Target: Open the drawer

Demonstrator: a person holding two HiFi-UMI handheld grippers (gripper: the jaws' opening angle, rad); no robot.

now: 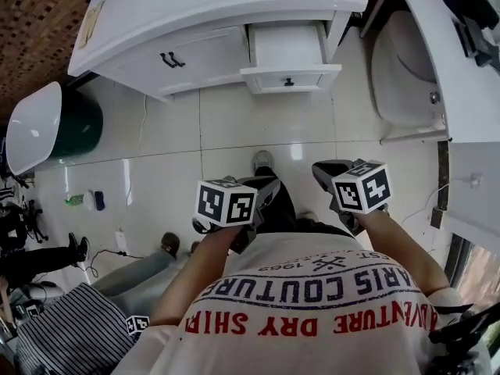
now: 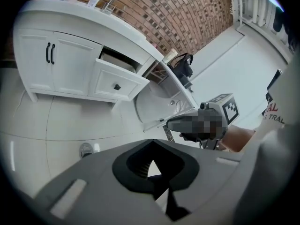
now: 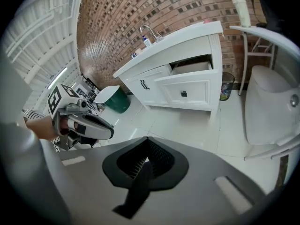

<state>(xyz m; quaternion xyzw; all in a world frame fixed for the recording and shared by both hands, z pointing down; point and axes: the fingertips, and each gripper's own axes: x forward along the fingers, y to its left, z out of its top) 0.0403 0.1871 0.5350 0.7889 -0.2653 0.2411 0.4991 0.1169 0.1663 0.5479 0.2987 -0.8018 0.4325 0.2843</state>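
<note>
The white vanity's drawer (image 1: 287, 55) stands pulled out, its front with a small dark knob (image 1: 289, 81) facing me; it also shows in the left gripper view (image 2: 117, 81) and the right gripper view (image 3: 185, 90). Both grippers are held close to my body, well back from the vanity and apart from the drawer. My left gripper (image 1: 268, 186) is shut with nothing in it (image 2: 152, 167). My right gripper (image 1: 325, 172) is also shut and empty (image 3: 144, 162). Each gripper shows in the other's view, the right one (image 2: 197, 125) and the left one (image 3: 86, 125).
Beside the drawer are two white cabinet doors (image 1: 172, 59) with dark handles. A toilet (image 1: 406, 76) stands to the right of the vanity. A green bin with a white lid (image 1: 74, 123) is at the left. Small items and another person's feet (image 1: 78, 248) are on the tiled floor at the left.
</note>
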